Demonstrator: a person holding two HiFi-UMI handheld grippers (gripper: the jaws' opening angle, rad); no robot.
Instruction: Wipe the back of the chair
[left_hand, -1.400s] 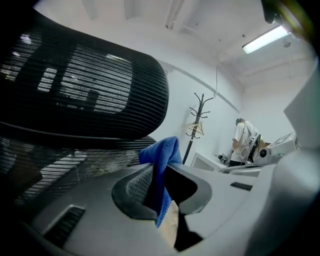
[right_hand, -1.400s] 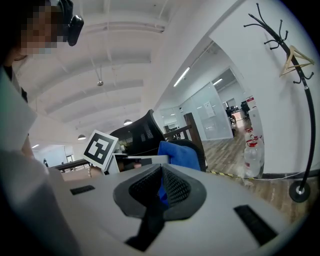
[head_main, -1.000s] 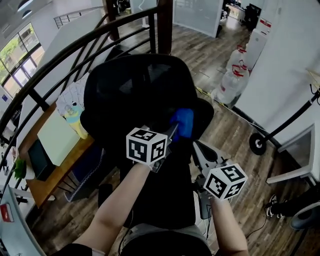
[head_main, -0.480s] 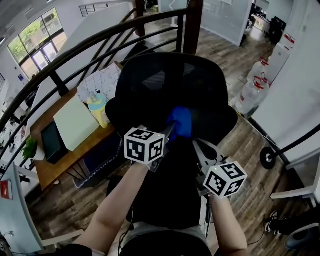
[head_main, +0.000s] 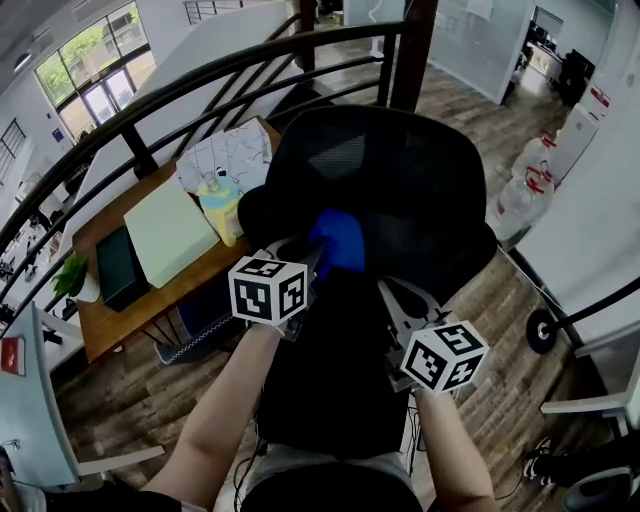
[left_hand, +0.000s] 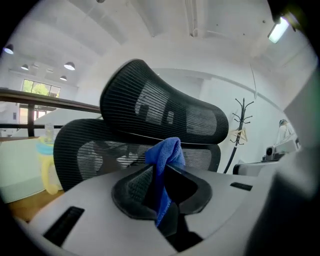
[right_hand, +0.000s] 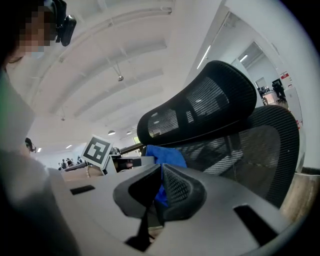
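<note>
Left gripper is clamped on a blue cloth; a fold hangs down between the jaws and a bunch sticks out past the tips; in the head view this gripper holds the cloth at the rear of the black mesh chair, just below the headrest; actual contact with the mesh is not resolvable. Right gripper has its jaws together with nothing held; blue shows only through the slit beyond them; it sits lower and near the cloth, apart from it. Beyond the chair: wooden desk, yellow bottle, dark railing.
</note>
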